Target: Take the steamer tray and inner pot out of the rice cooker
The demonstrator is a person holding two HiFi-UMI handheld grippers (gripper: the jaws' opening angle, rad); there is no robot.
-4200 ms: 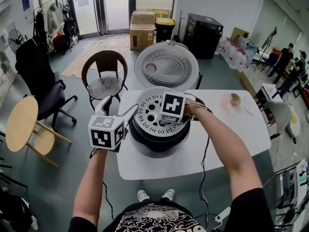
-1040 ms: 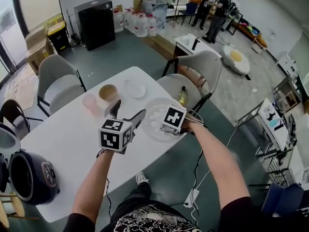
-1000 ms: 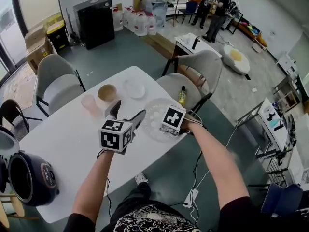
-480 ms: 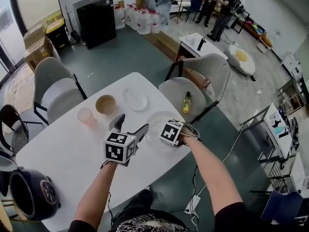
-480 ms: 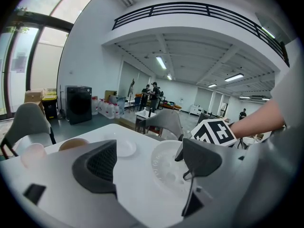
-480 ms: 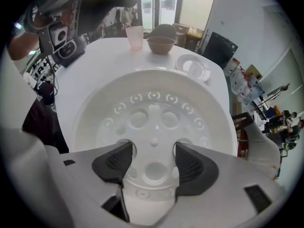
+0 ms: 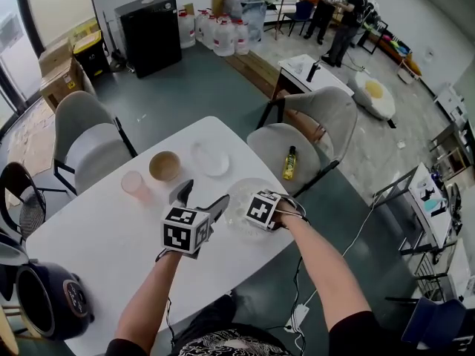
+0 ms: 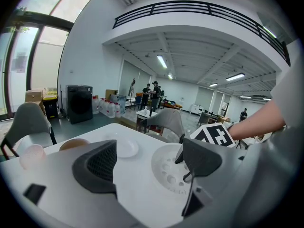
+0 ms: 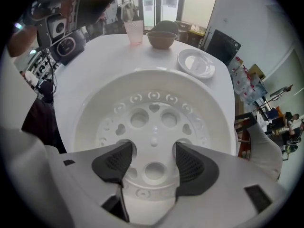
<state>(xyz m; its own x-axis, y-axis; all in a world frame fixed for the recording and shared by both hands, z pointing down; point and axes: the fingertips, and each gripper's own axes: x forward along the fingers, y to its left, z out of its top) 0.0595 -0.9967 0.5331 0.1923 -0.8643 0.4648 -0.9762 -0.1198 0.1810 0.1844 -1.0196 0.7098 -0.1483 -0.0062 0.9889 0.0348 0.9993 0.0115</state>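
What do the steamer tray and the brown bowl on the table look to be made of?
Steamer tray: probably plastic, white with a soft semi-gloss sheen. The signs are its moulded round and heart-shaped holes and its thin, even wall.
Bowl: tan with a dull, matte surface. It could be ceramic, wood or plastic; it is too small in these views to settle which.

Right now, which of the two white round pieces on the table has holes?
The steamer tray held by the right gripper: its floor is perforated. The small plate beyond it is solid.
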